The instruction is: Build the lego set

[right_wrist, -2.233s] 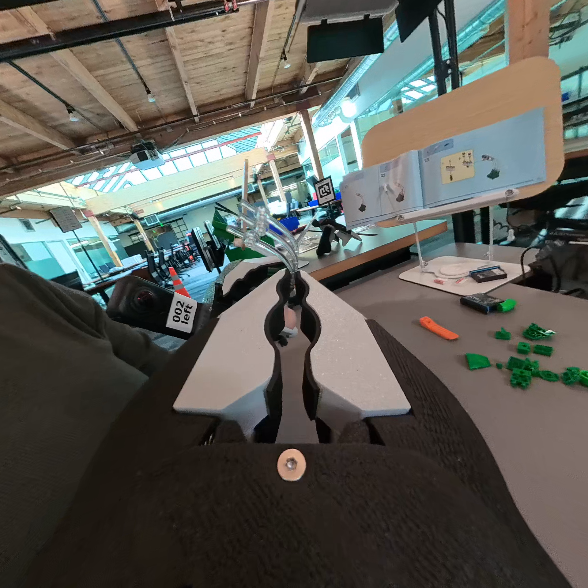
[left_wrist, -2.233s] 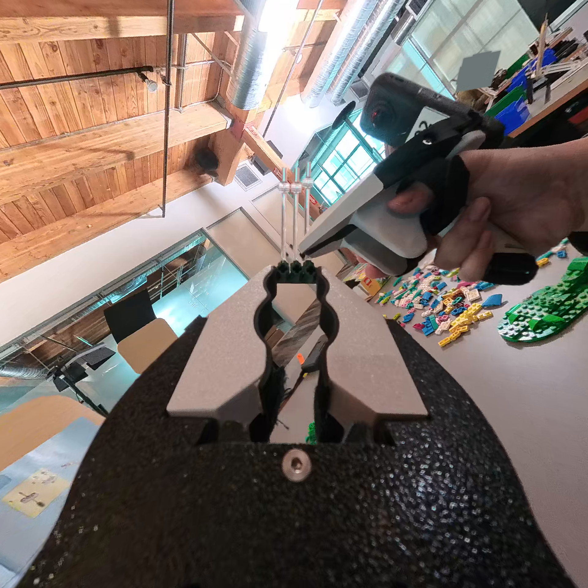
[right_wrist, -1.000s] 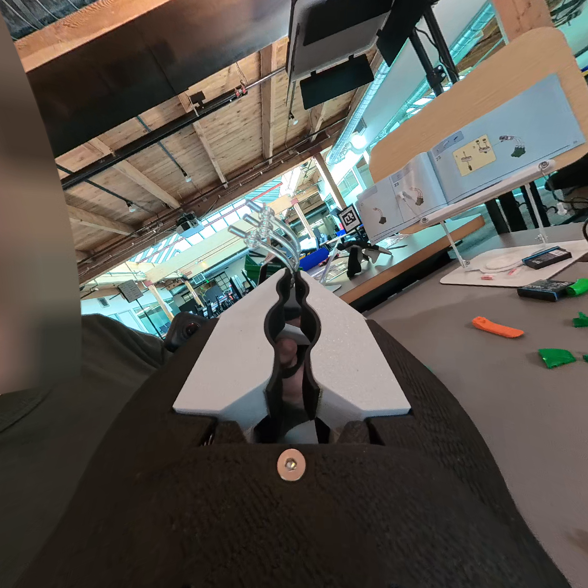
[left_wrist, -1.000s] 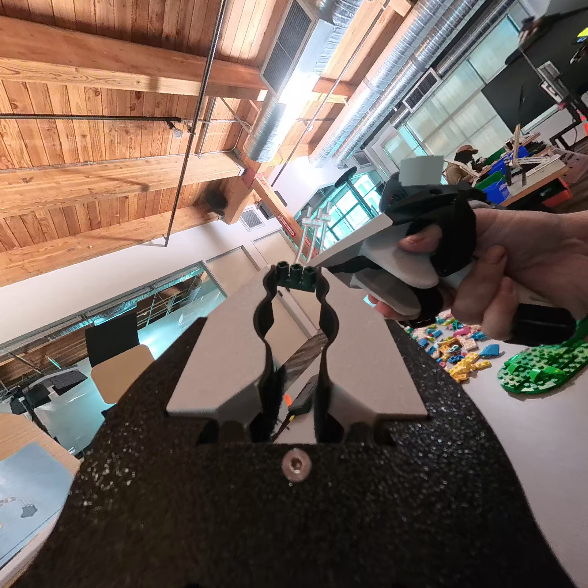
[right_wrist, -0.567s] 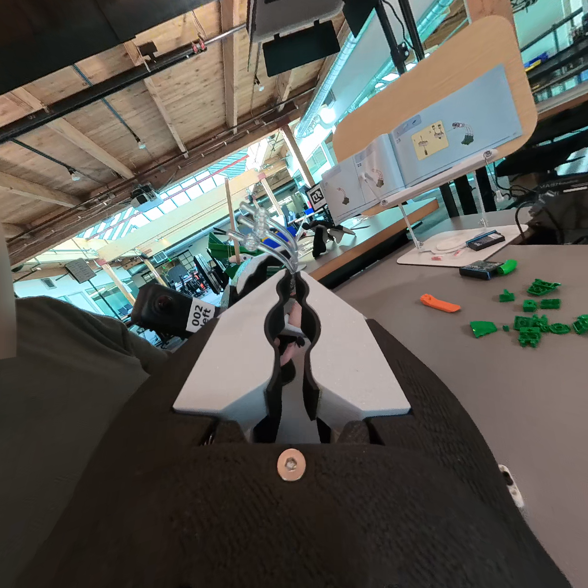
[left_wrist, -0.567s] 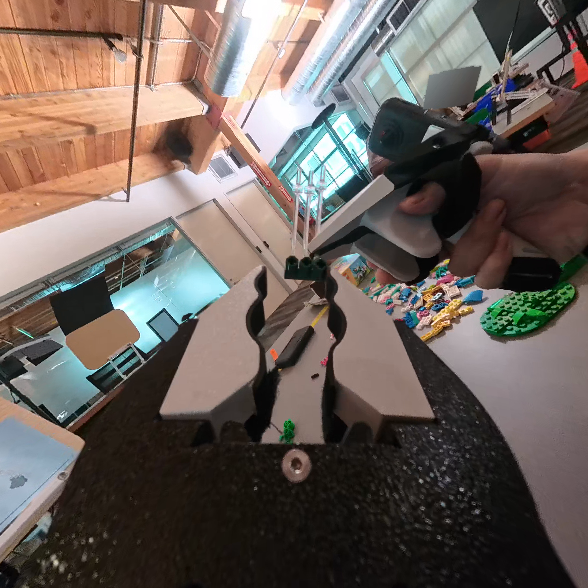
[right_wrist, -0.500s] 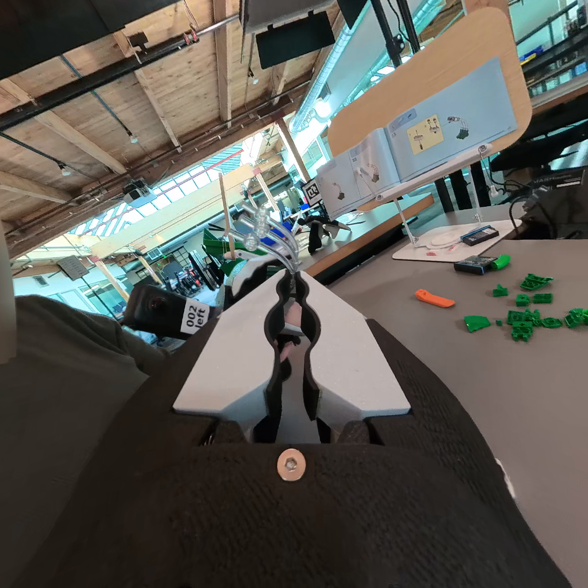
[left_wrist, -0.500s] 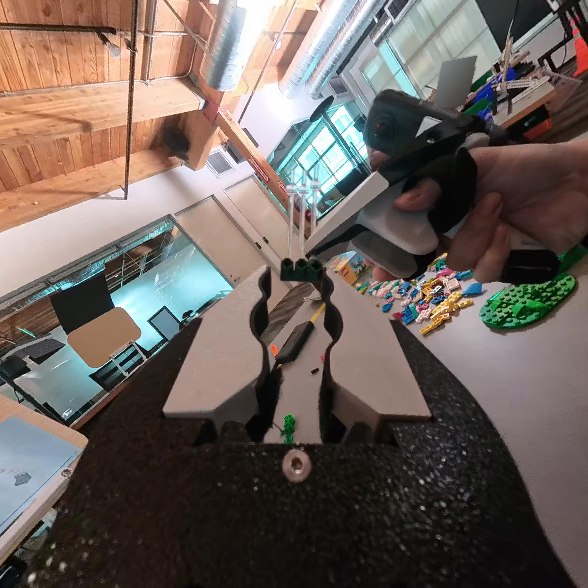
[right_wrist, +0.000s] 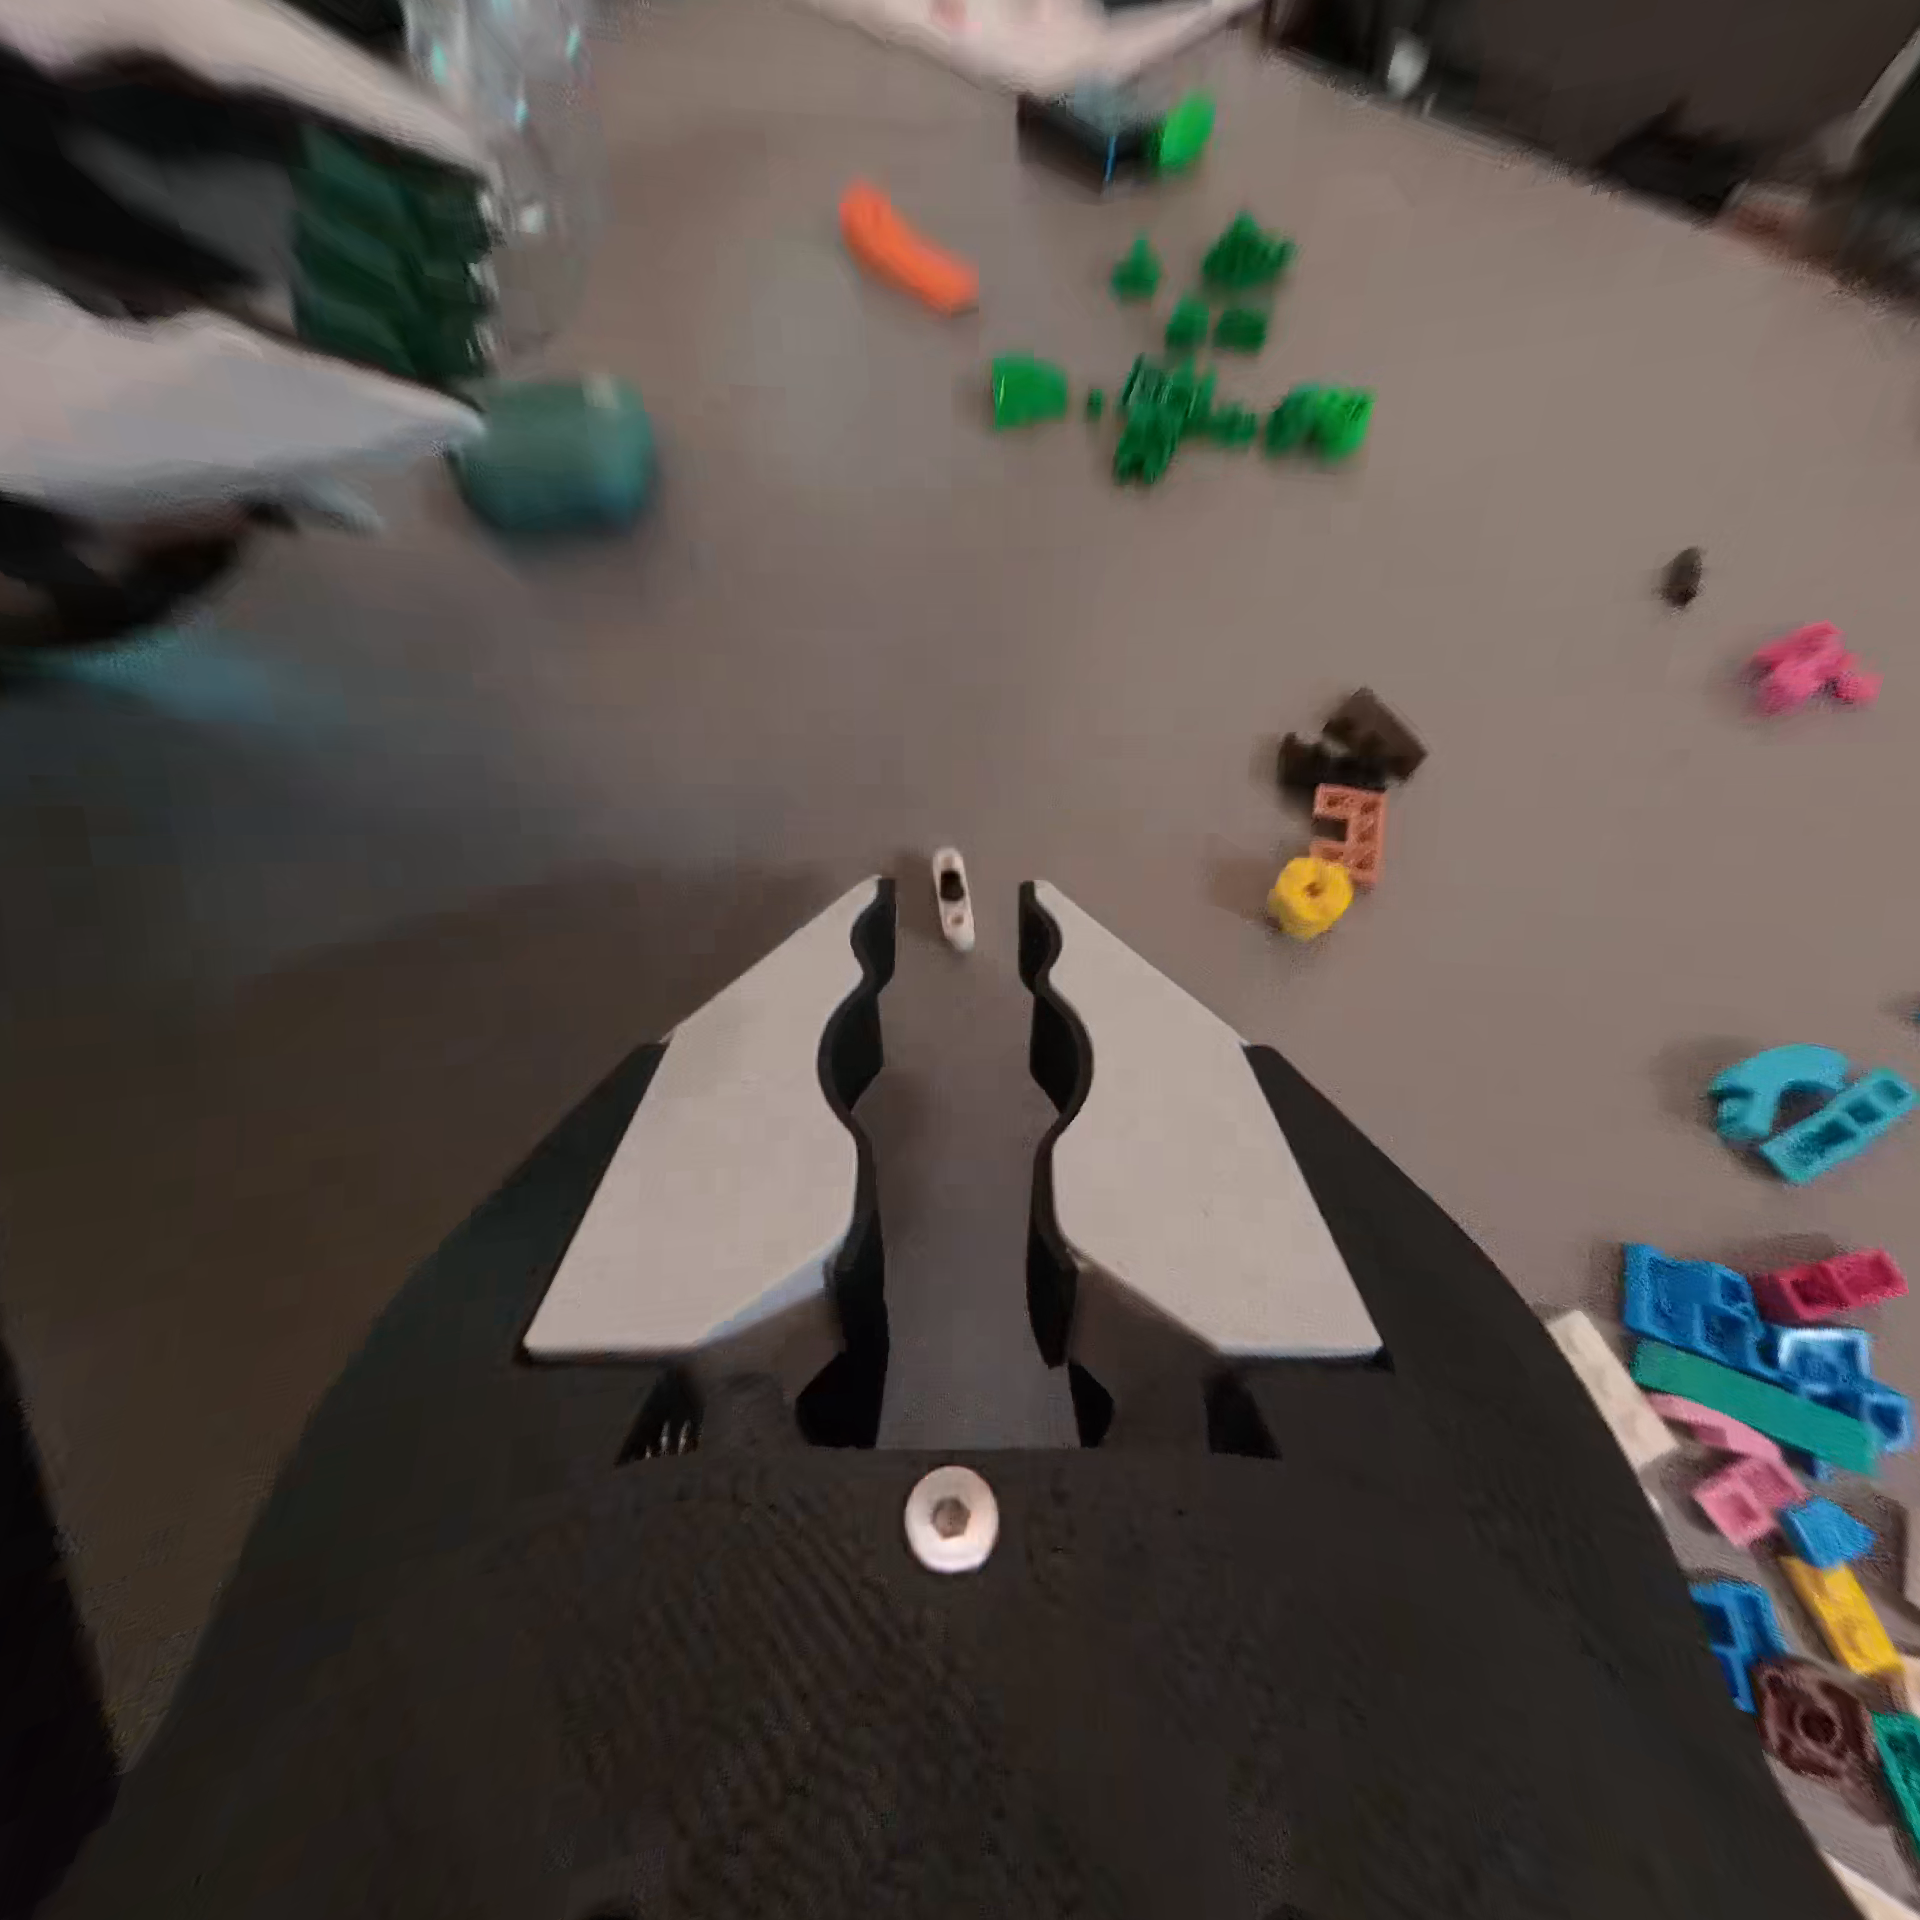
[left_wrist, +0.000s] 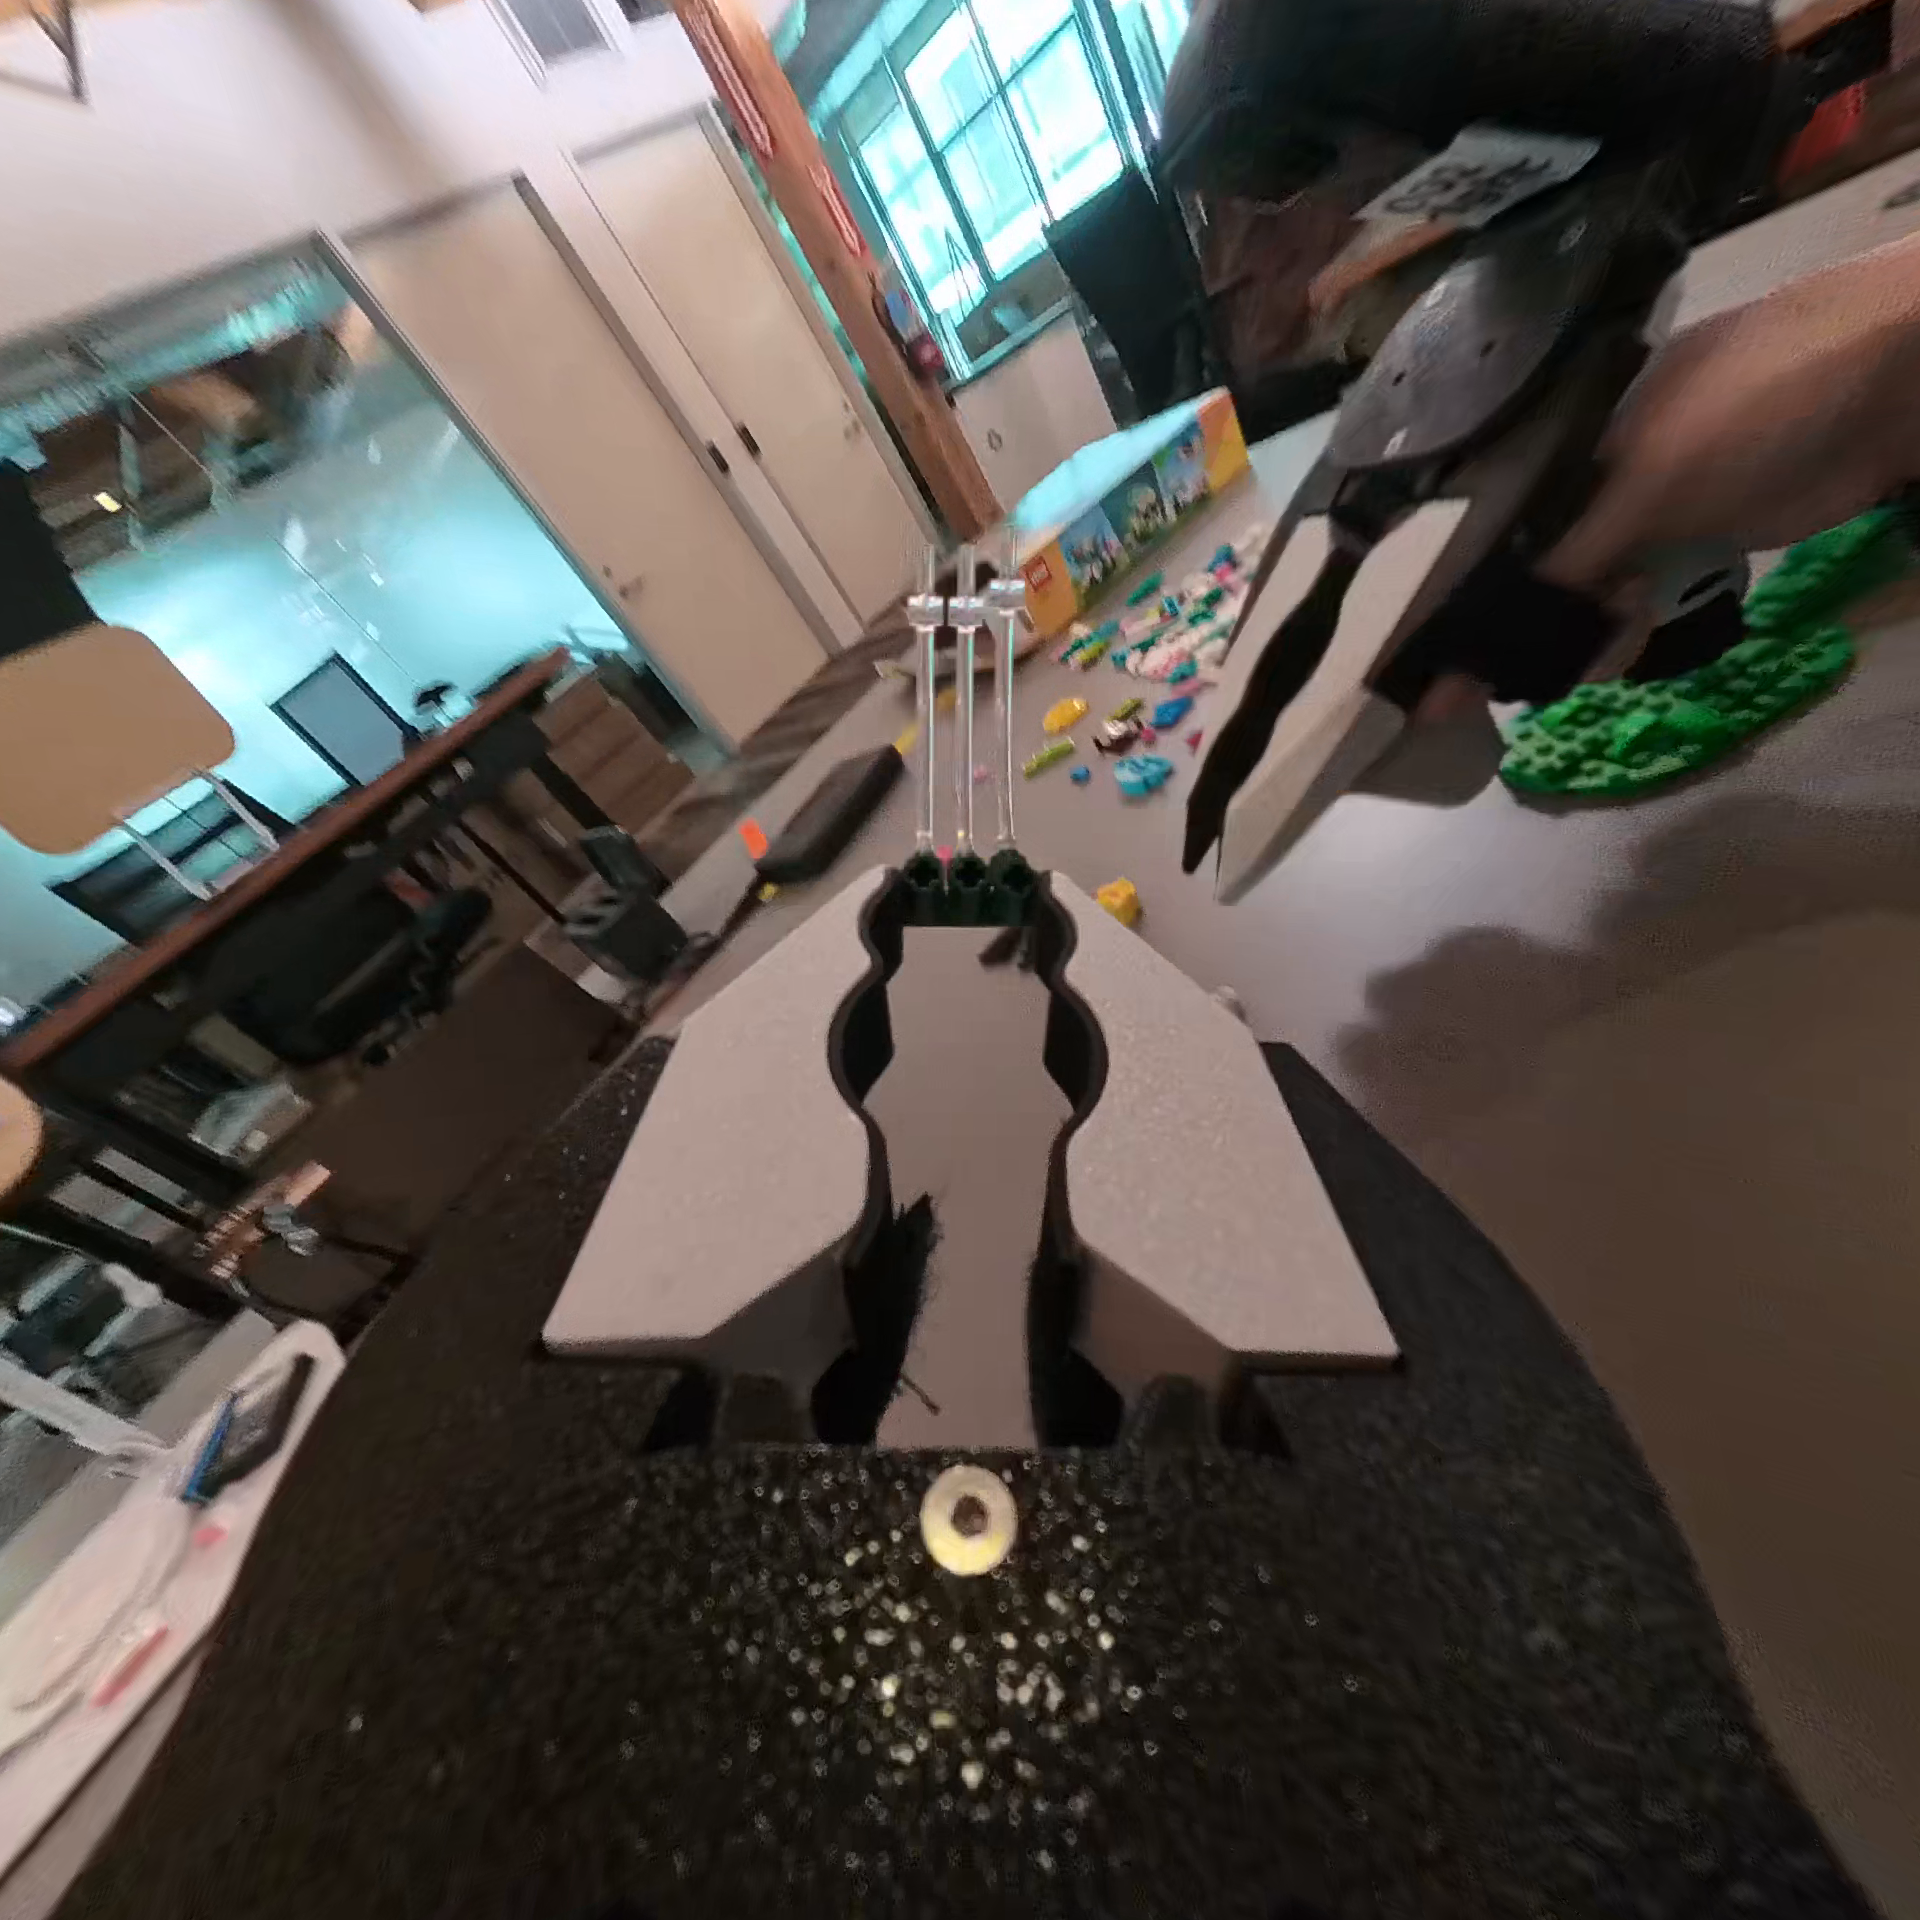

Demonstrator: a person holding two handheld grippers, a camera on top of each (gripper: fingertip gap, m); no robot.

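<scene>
Now right gripper has released dark green brick, jaws apart.

Grey wavy-edged fingers, black pebbled body, silver screw.

The right wrist view is smeary near the top. The other gripper in the top left corner is a grey and black blur, cut off by the edge, and the dark green brick at its tip has fuzzy bumps. A blue-green lump just beside it is too blurry to name. The bright green pieces smear together, so they cannot be counted. The pile of coloured bricks runs off the right edge. In the left wrist view, the hand at the top right is blurred and cut off. The green plate is partly hidden behind it.
</scene>
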